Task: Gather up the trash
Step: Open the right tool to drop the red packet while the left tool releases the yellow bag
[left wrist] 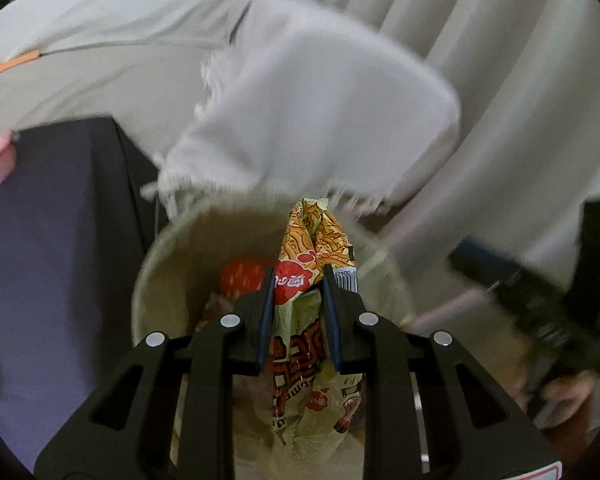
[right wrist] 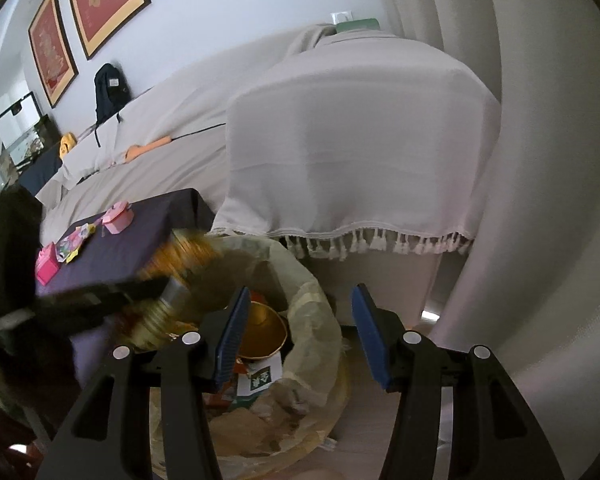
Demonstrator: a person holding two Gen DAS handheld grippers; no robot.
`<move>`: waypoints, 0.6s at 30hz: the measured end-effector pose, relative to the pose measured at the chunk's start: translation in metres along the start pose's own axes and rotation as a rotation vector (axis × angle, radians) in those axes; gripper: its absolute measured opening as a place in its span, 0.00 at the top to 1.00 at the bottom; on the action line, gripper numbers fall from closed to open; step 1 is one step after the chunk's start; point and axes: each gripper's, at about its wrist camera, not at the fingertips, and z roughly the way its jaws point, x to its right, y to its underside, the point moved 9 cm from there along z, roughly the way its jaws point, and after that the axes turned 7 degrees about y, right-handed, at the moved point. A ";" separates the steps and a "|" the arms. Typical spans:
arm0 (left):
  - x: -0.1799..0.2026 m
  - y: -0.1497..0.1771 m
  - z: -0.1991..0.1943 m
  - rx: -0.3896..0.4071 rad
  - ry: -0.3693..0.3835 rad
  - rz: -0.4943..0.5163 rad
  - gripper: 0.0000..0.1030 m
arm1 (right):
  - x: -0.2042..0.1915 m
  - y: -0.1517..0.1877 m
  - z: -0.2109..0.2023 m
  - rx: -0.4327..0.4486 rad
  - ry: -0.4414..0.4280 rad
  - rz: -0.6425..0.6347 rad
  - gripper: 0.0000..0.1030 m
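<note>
My left gripper [left wrist: 298,276] is shut on a crumpled yellow and red noodle wrapper [left wrist: 316,236], which hangs over the mouth of a round bin lined with a pale bag [left wrist: 152,280]. A red piece of trash [left wrist: 242,280] lies inside. In the right wrist view the same bin [right wrist: 316,280] holds a golden bowl [right wrist: 264,328] and other packaging. My right gripper [right wrist: 300,292] stands open above the bin's far side with nothing between its fingers. The left gripper [right wrist: 100,300] and its wrapper [right wrist: 188,252] appear there as a blur at the left. The right gripper [left wrist: 512,280] shows blurred in the left wrist view.
A dark purple table [right wrist: 140,232] stands just left of the bin, with pink toy boxes [right wrist: 118,216] on it. Behind the bin is a sofa arm under a fringed beige throw [right wrist: 360,140]. Pale curtains [right wrist: 540,160] hang at the right.
</note>
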 end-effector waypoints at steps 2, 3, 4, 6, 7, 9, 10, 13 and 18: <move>-0.007 0.012 0.016 -0.039 -0.028 -0.004 0.79 | 0.003 0.001 0.003 -0.006 -0.001 0.006 0.51; -0.009 0.015 0.021 -0.045 -0.036 -0.002 0.76 | 0.003 0.002 0.004 -0.008 -0.002 0.009 0.51; -0.011 0.018 0.024 -0.047 -0.043 0.005 0.74 | 0.004 0.003 0.005 -0.010 -0.004 0.011 0.51; -0.011 0.020 0.027 -0.037 -0.054 0.027 0.65 | 0.004 0.004 0.008 -0.014 -0.007 0.015 0.51; -0.011 0.020 0.026 -0.034 -0.048 0.029 0.63 | 0.004 0.005 0.009 -0.015 -0.007 0.016 0.51; -0.010 0.017 0.019 -0.017 -0.014 0.006 0.55 | 0.003 0.006 0.011 -0.018 -0.010 0.018 0.51; -0.011 0.013 0.013 -0.001 0.002 -0.012 0.54 | 0.003 0.006 0.011 -0.017 -0.012 0.019 0.51; -0.014 0.002 -0.007 0.045 0.019 -0.044 0.50 | 0.002 0.005 0.010 -0.011 -0.017 0.018 0.51; -0.031 -0.009 -0.066 0.146 0.004 -0.064 0.46 | -0.011 0.002 0.006 0.000 -0.039 0.010 0.51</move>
